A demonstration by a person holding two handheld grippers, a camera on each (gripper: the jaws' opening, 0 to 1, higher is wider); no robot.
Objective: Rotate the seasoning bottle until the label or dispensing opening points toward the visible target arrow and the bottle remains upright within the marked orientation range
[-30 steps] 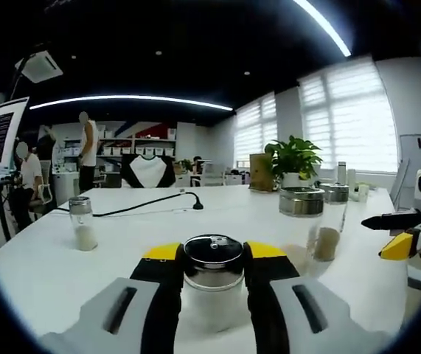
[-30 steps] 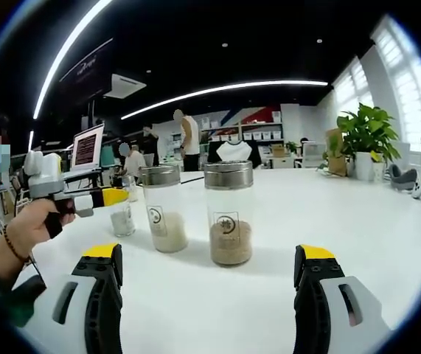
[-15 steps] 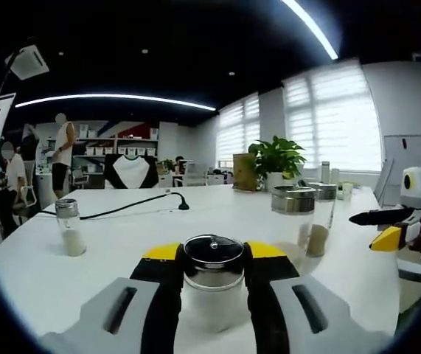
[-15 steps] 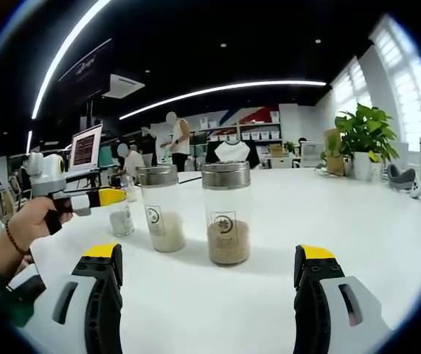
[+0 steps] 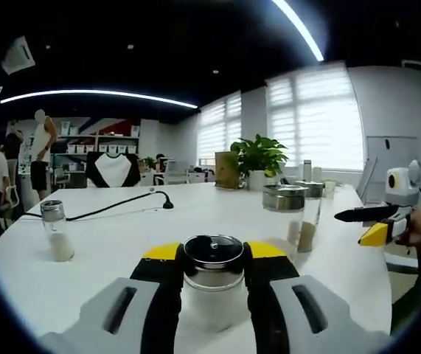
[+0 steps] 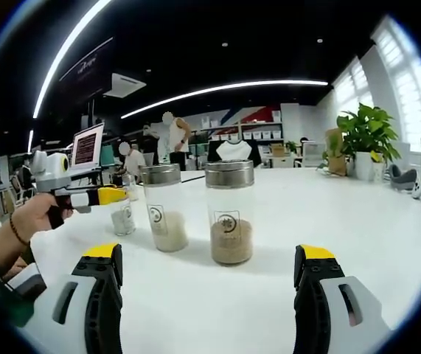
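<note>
One seasoning bottle stands upright on the white bench, dead centre at 6 o'clock, clamped between the left hand-held gripper jaws, long axis vertical. Left is plainly nearer. Right hand-held gripper gapes wide, empty, facing two other jars at 12 o'clock. No arrow visible.

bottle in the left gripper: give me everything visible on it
The seasoning bottle is a clear glass jar with a shiny metal cap and a dark domed top. White granules fill its lower part. It stands upright on the white table, clamped at the cap between the yellow-tipped black jaws of the left gripper. No label or arrow can be made out.
</note>
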